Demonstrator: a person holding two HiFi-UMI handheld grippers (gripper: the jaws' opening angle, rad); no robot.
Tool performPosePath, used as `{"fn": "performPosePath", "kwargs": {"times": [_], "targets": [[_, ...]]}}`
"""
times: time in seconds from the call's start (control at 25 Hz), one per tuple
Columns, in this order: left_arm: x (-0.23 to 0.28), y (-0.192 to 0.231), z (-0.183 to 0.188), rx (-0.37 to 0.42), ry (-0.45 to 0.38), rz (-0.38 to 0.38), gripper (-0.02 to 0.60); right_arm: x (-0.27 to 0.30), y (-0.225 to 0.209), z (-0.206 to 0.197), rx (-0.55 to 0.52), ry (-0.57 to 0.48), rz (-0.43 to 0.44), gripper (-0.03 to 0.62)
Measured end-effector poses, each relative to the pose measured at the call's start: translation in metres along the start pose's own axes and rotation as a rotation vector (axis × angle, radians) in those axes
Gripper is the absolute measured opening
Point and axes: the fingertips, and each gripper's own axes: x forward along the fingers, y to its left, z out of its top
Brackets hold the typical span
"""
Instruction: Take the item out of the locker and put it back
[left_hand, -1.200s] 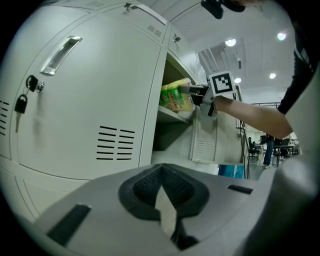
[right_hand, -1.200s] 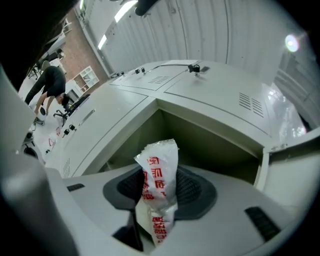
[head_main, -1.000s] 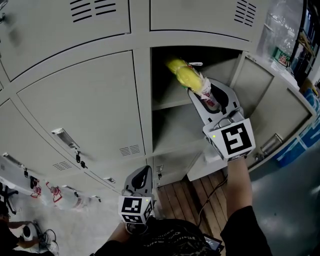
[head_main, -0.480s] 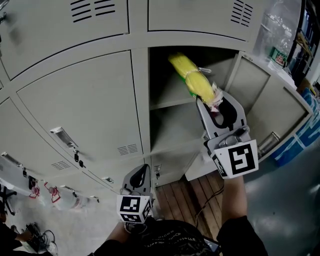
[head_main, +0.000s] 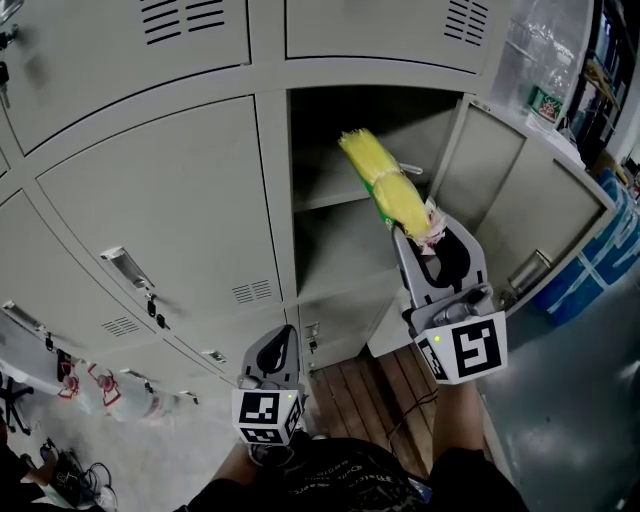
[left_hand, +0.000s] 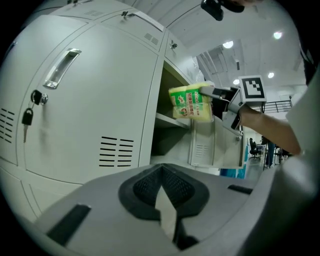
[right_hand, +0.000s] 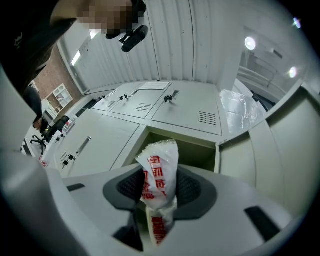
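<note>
One yellow packet is clamped at its sealed end by the right claw and juts beyond the claw tips, before the one open locker. The left claw is held clenched, empty. Compared with a second ago, the packet is drawn clear of the shelf.

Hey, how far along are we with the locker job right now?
Done: locker door open, yellow package looks out of the locker. In hand: right tool clamps its wrapper end, in front of the opening; left tool shut, empty. Left: put it back, release.
</note>
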Motion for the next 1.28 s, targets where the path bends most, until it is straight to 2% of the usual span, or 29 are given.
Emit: {"fn": "performPosePath", "kwargs": {"times": [0.32, 0.6, 1.0, 1.28], "targets": [[-0.006, 0.001, -0.001, -0.017, -0.007, 0.023, 0.005, -0.027, 0.018, -0.014, 0.051, 0.033, -0.016, 0.146], [-0.004, -0.010, 0.006, 0.026, -0.022, -0.007, 0.003, -0.047, 0.033, -0.027, 0.119, 0.052, -0.038, 0.146], [-0.002, -0.002, 0.001, 0.003, -0.009, 0.012, 0.005, -0.075, 0.041, -0.066, 0.202, 0.148, -0.091, 0.144], [0.001, -0.004, -0.002, -0.005, -0.008, 0.011, 0.003, -0.092, 0.057, -0.090, 0.262, 0.210, -0.086, 0.146]]}}
